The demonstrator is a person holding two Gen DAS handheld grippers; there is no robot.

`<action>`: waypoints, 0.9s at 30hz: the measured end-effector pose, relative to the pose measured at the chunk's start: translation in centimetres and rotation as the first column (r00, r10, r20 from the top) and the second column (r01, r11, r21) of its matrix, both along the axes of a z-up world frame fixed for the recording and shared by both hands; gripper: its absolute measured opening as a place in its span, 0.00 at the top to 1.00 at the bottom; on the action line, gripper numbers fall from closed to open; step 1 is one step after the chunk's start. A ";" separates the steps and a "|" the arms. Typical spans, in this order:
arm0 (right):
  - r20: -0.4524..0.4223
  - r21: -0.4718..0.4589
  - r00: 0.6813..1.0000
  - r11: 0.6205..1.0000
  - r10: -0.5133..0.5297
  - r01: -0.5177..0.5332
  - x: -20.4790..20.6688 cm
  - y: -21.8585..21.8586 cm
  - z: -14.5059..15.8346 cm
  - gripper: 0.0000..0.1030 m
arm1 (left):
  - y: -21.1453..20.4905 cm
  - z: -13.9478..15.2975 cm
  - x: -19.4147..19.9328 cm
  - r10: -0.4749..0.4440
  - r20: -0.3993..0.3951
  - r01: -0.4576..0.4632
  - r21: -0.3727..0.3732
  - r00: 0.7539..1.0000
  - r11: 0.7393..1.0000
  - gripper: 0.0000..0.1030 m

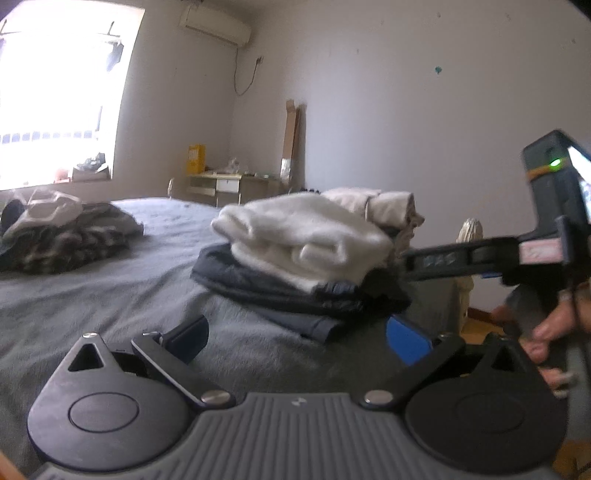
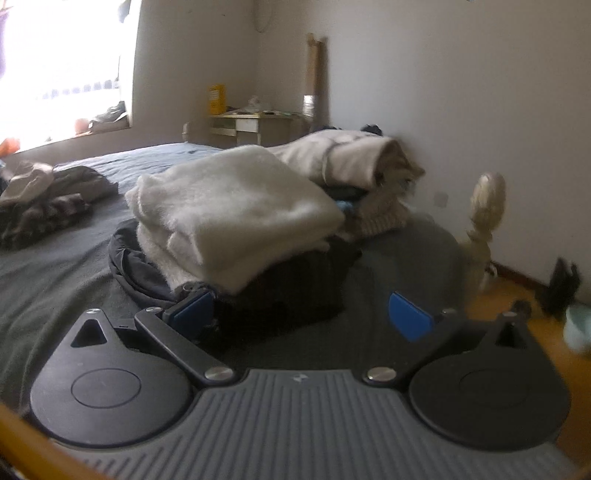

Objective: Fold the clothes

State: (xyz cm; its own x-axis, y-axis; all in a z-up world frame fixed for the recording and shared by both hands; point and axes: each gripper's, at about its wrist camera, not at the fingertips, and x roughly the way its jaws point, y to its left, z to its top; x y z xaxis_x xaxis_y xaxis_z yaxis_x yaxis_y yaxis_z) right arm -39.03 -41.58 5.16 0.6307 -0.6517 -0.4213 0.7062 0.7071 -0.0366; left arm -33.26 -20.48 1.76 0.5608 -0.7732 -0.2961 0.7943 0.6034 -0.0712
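White fleece top (image 2: 229, 206), folded, sits on a dark folded jacket (image 1: 266, 284) in a stack on my grey bed cover (image 1: 110, 295). My left gripper (image 1: 295, 338) gapes fully, holding nothing, just short of the stack. My right gripper (image 2: 301, 314) also stands wide and empty, its left pad near the jacket's edge. Unfolded clothes (image 1: 62, 236) lie heaped well apart by the window (image 1: 62, 92); a desk (image 2: 255, 125) stands against the wall.

Two heaps of clothes on one bed (image 1: 110, 295): one folded stack (image 1: 303, 254), one loose pile (image 1: 62, 236). One desk (image 1: 225, 186). One air conditioner (image 1: 214, 24). One window (image 1: 62, 88).
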 end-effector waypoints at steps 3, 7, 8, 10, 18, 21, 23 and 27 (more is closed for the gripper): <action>-0.038 -0.034 0.998 0.999 -0.039 0.038 -0.9 0.8 -0.2 0.01 | 0.7 -0.7 -0.4 -0.001 0.002 0.001 -0.004 1.000 1.000 0.00; -0.059 -0.131 0.994 0.988 -0.093 0.085 -2.0 1.7 -0.1 0.01 | 1.2 -0.6 -1.1 -0.015 0.008 0.015 -0.018 1.000 1.000 0.00; -0.050 -0.128 0.994 0.988 -0.097 0.090 -2.2 1.8 0.1 0.01 | 1.4 -0.5 -1.3 -0.023 0.010 0.023 -0.027 1.000 0.999 0.00; -0.033 -0.109 0.994 0.989 -0.100 0.096 -2.4 1.9 0.5 0.01 | 1.7 -0.4 -1.7 -0.042 0.018 0.043 -0.050 0.999 0.998 0.00; -0.013 -0.145 0.997 0.987 -0.074 0.071 -1.9 4.1 1.7 0.01 | 1.8 -0.8 -2.1 -0.033 0.051 0.034 -0.035 0.998 0.999 0.00; -0.008 -0.199 0.998 0.978 -0.070 0.067 -1.5 5.3 2.0 0.01 | 2.1 -1.1 -1.5 -0.018 0.019 0.019 -0.058 1.000 0.998 0.00; 0.009 -0.214 0.997 0.974 -0.076 0.076 -1.5 5.8 2.2 0.01 | 2.3 -1.2 -1.2 -0.024 0.008 0.025 -0.077 1.000 0.997 0.00; 0.038 -0.213 0.995 0.973 -0.087 0.093 -1.6 6.3 2.5 0.01 | 2.5 -1.4 -0.9 -0.050 -0.015 0.048 -0.109 0.999 0.993 0.00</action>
State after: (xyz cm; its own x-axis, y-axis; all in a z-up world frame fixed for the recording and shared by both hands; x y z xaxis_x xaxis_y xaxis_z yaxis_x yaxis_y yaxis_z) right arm -40.58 -35.24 7.63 0.5747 -0.7797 -0.2486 0.7696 0.6183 -0.1598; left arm -34.14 -17.95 0.39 0.5173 -0.8275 -0.2185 0.8206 0.5521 -0.1480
